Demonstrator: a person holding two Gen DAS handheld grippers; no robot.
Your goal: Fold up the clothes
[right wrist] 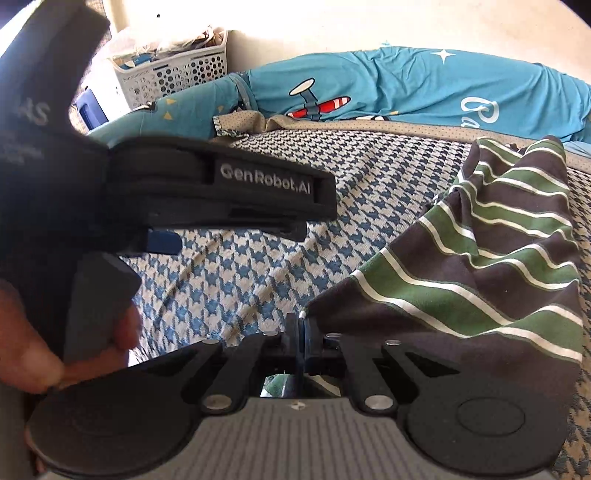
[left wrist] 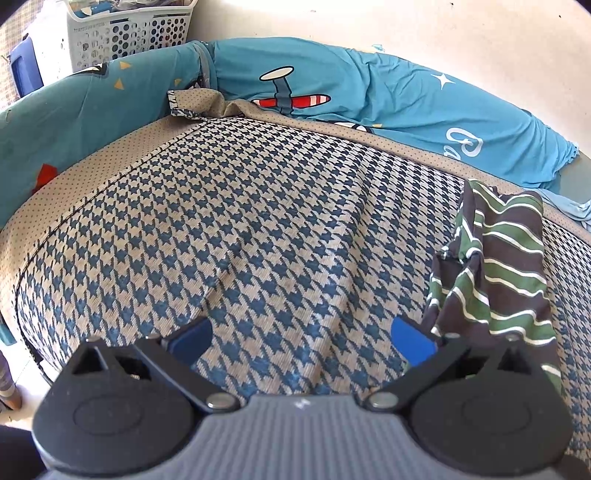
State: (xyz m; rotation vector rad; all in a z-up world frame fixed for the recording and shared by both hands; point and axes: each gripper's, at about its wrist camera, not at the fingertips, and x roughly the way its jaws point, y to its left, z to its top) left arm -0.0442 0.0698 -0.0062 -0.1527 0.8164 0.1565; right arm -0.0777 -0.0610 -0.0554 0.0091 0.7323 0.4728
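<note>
The right gripper (right wrist: 302,325) is clenched on a corner of the striped garment (right wrist: 491,266), its 2 pads pressed together with the cloth's white-edged hem pinched between them. From that pinch the dark fabric with green and white stripes rises and spreads to the right, bunched and creased, over the right part of the houndstooth cover (right wrist: 258,266). The left gripper (left wrist: 301,334) stands released, its 2 blue pads (left wrist: 413,338) wide apart with only the blue-and-beige houndstooth cover between them; the garment hangs just beside its right pad, and whether it touches cannot be told. In the right wrist view that left gripper crosses the near left, held by a hand (right wrist: 33,332). At the far side lie teal pillows (left wrist: 369,96) printed with a red plane, and a white perforated laundry basket (left wrist: 133,33) stands at the far left.
</note>
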